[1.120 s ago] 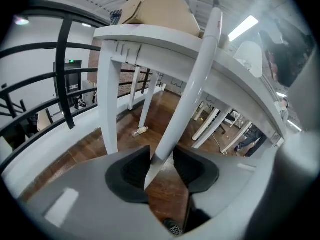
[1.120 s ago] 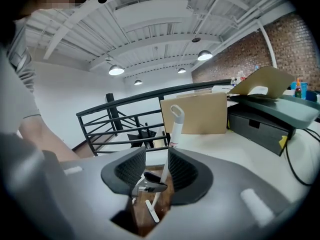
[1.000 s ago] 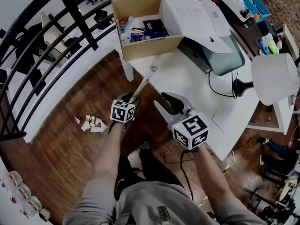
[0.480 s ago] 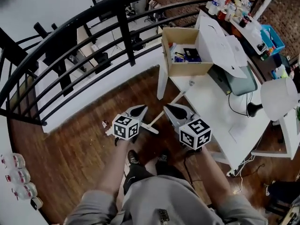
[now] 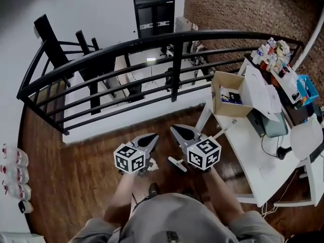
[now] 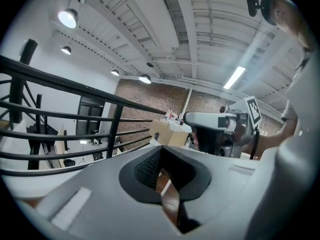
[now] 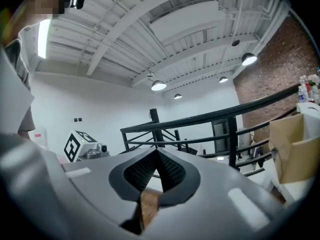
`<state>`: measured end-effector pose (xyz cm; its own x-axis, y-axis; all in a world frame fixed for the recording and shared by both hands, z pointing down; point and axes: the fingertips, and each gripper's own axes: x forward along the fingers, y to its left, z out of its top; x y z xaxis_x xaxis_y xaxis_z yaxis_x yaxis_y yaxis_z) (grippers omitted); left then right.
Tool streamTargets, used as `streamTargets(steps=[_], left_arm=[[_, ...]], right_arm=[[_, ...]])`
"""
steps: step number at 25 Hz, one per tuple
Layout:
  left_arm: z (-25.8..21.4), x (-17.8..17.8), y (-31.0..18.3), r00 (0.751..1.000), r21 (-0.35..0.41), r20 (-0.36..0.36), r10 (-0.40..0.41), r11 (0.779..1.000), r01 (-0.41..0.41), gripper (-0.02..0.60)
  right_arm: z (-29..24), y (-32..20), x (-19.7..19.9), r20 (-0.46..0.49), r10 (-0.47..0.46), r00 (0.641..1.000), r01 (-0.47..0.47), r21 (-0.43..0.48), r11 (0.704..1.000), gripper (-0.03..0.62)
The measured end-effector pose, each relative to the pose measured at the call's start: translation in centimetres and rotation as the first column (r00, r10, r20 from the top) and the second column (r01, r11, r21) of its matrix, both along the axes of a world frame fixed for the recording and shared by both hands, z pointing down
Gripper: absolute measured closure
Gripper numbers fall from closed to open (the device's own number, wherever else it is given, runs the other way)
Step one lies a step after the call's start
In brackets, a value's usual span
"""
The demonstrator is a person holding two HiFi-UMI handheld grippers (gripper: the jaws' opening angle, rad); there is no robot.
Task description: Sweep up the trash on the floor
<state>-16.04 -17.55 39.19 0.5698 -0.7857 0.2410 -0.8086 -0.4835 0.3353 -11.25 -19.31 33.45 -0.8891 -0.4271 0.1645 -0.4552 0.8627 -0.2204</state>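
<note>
Fingers clenched empty, left gripper (image 5: 151, 137); right gripper (image 5: 175, 129) just closed, nothing between. Crumpled white paper trash (image 5: 150, 164), wooden floor (image 5: 76, 166), 5 o'clock of left gripper: likely light, soft, scatters. Grip white stick handle (image 5: 177, 163), 3 o'clock, mid-shaft.

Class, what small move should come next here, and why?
Probably open the right gripper and lower it toward the white handle by the table: both it, just closed, and the left gripper are shut on nothing, so no sweeping tool is held.
</note>
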Motion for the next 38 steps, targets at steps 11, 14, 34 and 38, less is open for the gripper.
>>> streamTargets(steps=[11,14,34,38], left_arm=[[-5.2,-9.4,4.6,0.997,0.098,0.023,-0.068,0.993,0.066,0.575],[-5.2,-10.8,5.5,0.997,0.097,0.03,-0.074,0.993,0.071,0.575],[-6.9,-12.5,4.7,0.997,0.152,0.051,-0.064,0.987,0.056,0.575],[-7.1,-12.9,4.5,0.996,0.16,0.049,-0.071,0.985,0.063,0.575]], right_arm=[[-3.1,3.7,-11.4,-0.029,-0.128,0.991,0.13,0.108,0.986,0.594],[-3.3,4.6,-12.5,-0.03,-0.132,0.991,0.134,0.116,0.984,0.594],[-4.1,3.5,-13.5,-0.017,-0.072,0.997,0.073,0.122,0.99,0.594],[-4.1,3.4,-13.9,-0.018,-0.078,0.997,0.079,0.124,0.989,0.594]])
